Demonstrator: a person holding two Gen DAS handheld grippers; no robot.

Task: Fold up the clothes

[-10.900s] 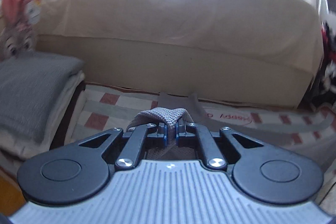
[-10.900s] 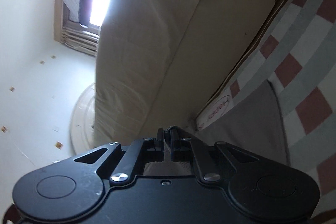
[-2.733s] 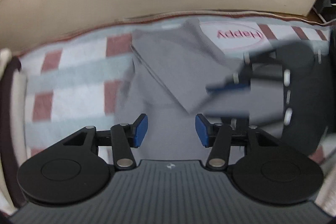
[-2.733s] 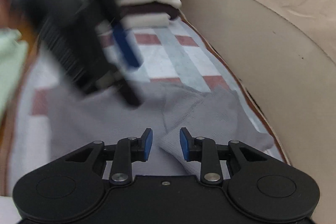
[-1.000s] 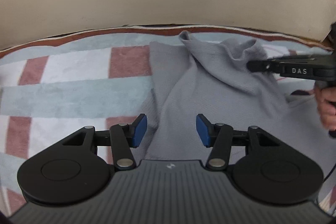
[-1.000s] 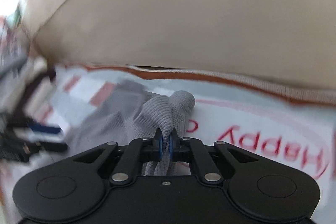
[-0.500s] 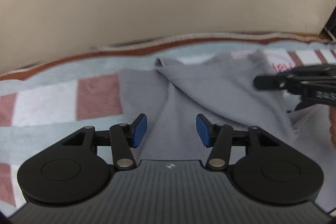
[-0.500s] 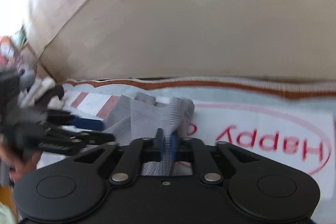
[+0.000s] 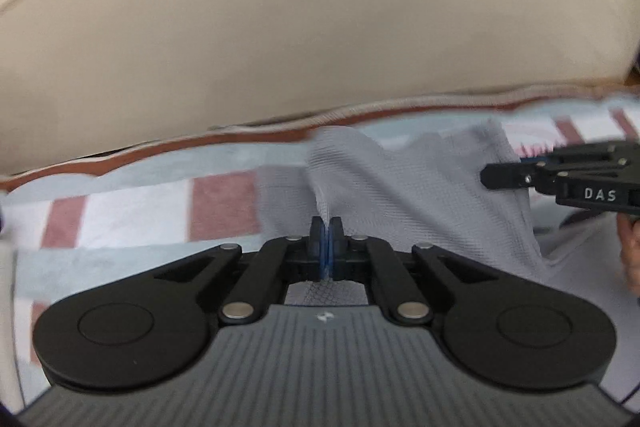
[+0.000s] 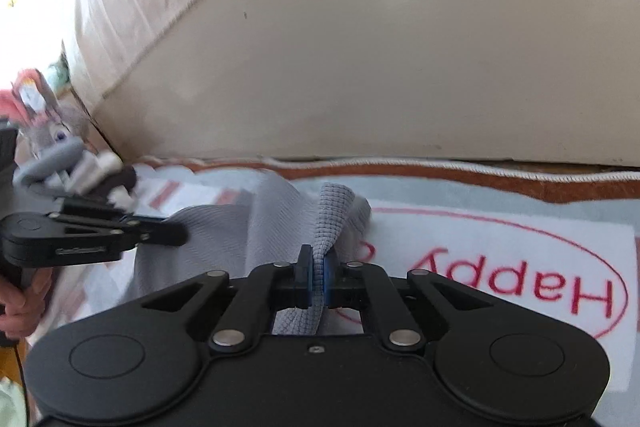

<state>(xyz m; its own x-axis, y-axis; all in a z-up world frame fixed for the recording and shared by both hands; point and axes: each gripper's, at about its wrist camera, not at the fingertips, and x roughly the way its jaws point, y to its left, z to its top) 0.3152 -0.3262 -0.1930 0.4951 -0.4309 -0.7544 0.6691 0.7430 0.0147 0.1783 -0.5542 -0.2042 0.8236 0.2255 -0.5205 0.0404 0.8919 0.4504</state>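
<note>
A grey knit garment point(image 9: 404, 187) lies rumpled on a checked blanket point(image 9: 132, 203) in front of a beige sofa. My left gripper point(image 9: 327, 233) is shut on a raised fold of it, the blue pads pinching the cloth. My right gripper point(image 10: 318, 261) is shut on another edge of the same grey garment point(image 10: 256, 227), which runs up between its pads. Each view shows the other gripper from the side: the right gripper point(image 9: 504, 175) at the far right, the left gripper point(image 10: 168, 229) at the left, both at the cloth.
The beige sofa front point(image 9: 304, 39) rises just behind the blanket's brown edge point(image 10: 440, 173). A red "Happy" print point(image 10: 520, 283) marks the blanket on the right. A stack of folded clothes point(image 10: 92, 167) and a plush rabbit point(image 10: 44, 123) sit at the left. A hand point(image 10: 20, 299) holds the left gripper.
My left gripper was open over the grey garment and has now closed on a fold of it, lifting the fold slightly. My right gripper keeps its grip.
</note>
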